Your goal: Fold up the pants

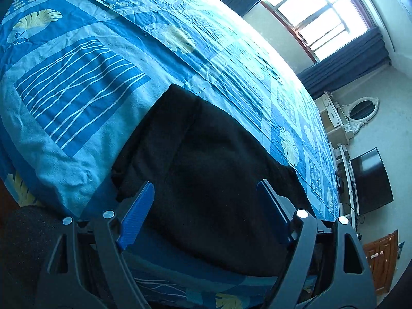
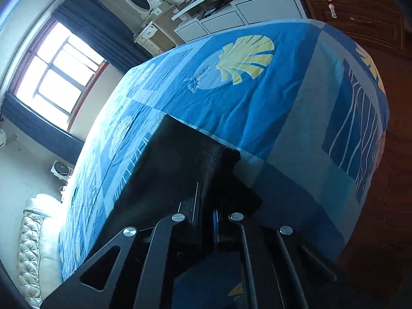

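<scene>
Left wrist view: the black pants [image 1: 206, 159] are being seen lying on the blue patterned bedspread [image 1: 85, 77], already doubled into a compact dark slab running from 6 o'clock up to a squared far corner at about 12 o'clock.
Left gripper [image 1: 203, 195]: the jaws are being held wide apart, one blue finger [image 1: 136, 213] at 8 o'clock and the other at 4 o'clock; the fabric is lying between and beneath them, and nothing is being pinched.
Right wrist view: the pants [image 2: 164, 164] are filling the centre, with a knitted hem or cuff edge [image 2: 226, 159] bunching at about 2 o'clock of the right gripper [image 2: 206, 206].
Right gripper: the jaws are being kept clenched; dark cloth is lying right at the tips, but whether a thin layer is being nipped cannot be told, black on black.
Step in hand (judged): the near edge is being taken up for the next fold.
Advice, grip: all layers are best being caught together at the edge, so that the lower layer is not being left behind.
Advice, left side: the open jaws are best being lowered astride the edge before closing.
Advice, carry: both corners are best being lifted level and carried toward 12 o'clock, edges being kept aligned.
Risk: the bunched cuff is likely being dragged into a crease unless smoothed.
</scene>
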Tool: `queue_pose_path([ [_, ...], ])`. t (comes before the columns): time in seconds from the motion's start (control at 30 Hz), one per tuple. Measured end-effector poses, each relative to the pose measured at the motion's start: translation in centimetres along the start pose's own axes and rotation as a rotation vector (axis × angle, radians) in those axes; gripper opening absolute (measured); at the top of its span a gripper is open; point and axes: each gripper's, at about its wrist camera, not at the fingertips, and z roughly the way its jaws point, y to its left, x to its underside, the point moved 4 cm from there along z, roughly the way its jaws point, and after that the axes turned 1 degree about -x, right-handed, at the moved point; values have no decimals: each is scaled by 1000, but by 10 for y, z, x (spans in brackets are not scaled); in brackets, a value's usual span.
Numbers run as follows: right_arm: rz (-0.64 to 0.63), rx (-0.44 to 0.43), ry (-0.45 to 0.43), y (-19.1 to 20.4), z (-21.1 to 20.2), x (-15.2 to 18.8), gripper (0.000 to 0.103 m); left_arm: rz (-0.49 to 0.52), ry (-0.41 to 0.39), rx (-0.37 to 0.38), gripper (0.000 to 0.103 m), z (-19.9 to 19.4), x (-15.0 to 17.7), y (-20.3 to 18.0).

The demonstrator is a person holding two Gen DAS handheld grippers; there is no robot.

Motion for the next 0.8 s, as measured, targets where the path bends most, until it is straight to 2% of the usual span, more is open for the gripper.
queue_pose_path([
  [0.17, 19, -52, -8, -7, -2, -2, 5, 8, 21, 6, 82, 8, 3, -6],
  [0.27, 18, -41, -26, -9, -15, -9, 12, 31, 25, -5, 82, 11, 6, -7],
  [0.3, 17, -24, -44, -11, -21, -12, 17, 39, 25, -6, 82, 11, 6, -7],
  [0.33, 17, 5, -66, -14, -27, -17, 29, 46, 25, -6, 82, 13, 6, -8],
  [0.4, 22, 28, -101, -22, -35, -27, 40, 59, 25, -2, 82, 13, 8, -9],
  [0.5, 11, -38, -39, -24, -28, -44, 40, 80, 29, -4, 82, 15, 7, -11],
  [0.6, -32, -122, 64, -15, -9, -57, 42, 78, 32, 9, 82, 16, 7, -13],
  [0.7, -84, -139, 162, -8, 10, -67, 56, 99, 20, 39, 82, 13, 7, -21],
  [0.8, -104, -129, 226, -4, 25, -68, 58, 161, -8, 49, 83, 8, 6, -34],
])
